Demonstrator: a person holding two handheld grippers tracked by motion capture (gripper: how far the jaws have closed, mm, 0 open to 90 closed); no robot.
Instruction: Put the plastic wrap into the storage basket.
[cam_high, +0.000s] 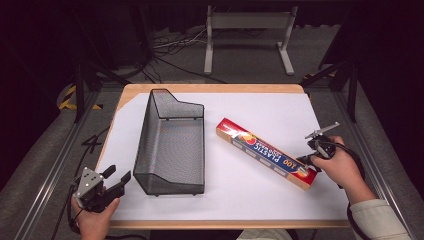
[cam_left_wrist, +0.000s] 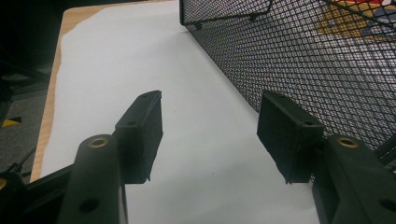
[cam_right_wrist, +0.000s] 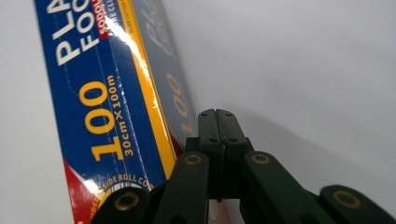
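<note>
Box: long, narrow blue-red-and-yellow cardboard box of plastic food wrap — lies flat and slantwise on the white sheet in the right half of the desk, one end toward the right edge.
Right tongs: jaws pressed together, nothing between them, tips against the box's end nearest the right edge.
Left tongs: jaws wide apart, empty, at the near left corner beside the black wire-mesh basket.
Handling: probably light, stiff, glossy — may slip or pivot.
Hold: across the narrow width, near mid-length.

Long blue, red and yellow plastic wrap box, closed, lying flat, diagonal on white sheet.
</note>
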